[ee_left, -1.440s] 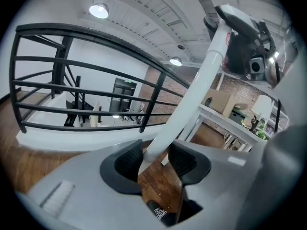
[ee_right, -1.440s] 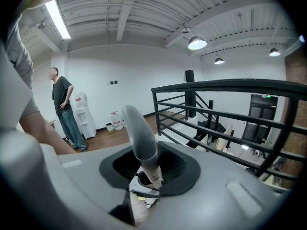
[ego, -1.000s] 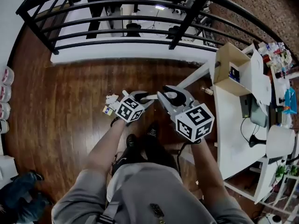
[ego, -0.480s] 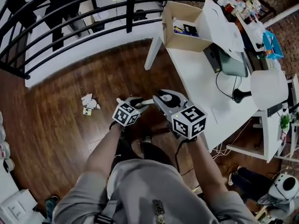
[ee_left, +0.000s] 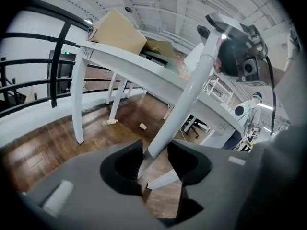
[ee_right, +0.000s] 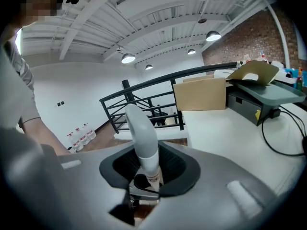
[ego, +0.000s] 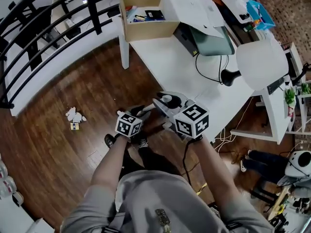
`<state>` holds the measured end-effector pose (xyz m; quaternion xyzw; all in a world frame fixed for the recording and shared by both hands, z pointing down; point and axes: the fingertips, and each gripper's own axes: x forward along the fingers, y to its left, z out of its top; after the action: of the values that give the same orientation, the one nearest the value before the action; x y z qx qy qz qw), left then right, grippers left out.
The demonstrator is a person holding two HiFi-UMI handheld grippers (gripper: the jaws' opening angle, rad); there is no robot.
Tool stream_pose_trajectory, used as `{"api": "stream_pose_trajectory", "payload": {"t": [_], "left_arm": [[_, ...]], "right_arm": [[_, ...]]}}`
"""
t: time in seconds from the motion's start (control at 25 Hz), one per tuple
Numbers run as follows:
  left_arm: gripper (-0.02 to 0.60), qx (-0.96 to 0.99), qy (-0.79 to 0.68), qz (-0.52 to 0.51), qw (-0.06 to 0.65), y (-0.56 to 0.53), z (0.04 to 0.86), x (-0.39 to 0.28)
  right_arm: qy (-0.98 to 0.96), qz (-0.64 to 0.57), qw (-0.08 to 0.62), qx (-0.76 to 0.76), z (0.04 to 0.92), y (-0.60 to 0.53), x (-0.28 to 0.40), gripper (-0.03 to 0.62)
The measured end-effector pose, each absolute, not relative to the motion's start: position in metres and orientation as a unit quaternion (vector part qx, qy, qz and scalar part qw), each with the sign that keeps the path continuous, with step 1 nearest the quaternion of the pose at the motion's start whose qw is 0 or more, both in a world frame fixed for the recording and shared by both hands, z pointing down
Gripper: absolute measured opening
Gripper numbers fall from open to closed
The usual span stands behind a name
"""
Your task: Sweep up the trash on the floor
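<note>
Head view: dark wooden floor (ego: 58,144), white table (ego: 160,62) just ahead of you. What are you gripping?

— Your left gripper (ee_left: 156,163) and right gripper (ee_right: 148,169) both clamp the long white broom handle (ee_left: 188,92), likely for two-handed control. The crumpled white paper trash (ego: 74,114) lies well off left.

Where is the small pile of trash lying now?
In the head view, the trash lies on the wooden floor at left, between the black railing and the left gripper.

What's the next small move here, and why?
Probably turn left and bring the handle toward the trash. The left claw and right claw both grip it, yet point toward the table; the trash lies on the floor, leftward.
</note>
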<state>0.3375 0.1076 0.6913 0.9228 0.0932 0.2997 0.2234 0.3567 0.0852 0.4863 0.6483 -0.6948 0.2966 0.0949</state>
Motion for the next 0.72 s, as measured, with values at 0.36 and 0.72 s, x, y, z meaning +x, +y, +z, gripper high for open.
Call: {"api": "stream_pose_trajectory", "payload": {"t": [0.36,0.72], "left_arm": [[0.164,0.921,0.085,0.311,0.218,0.111,0.703,0.382],[0.169,0.92,0.073,0.312,0.227,0.108,0.709,0.405]], "right_arm": [[-0.638,0.255,0.129,0.715,0.489,0.105,0.419,0.133],[-0.605,0.251,0.1,0.749,0.475,0.147,0.444,0.143]]}}
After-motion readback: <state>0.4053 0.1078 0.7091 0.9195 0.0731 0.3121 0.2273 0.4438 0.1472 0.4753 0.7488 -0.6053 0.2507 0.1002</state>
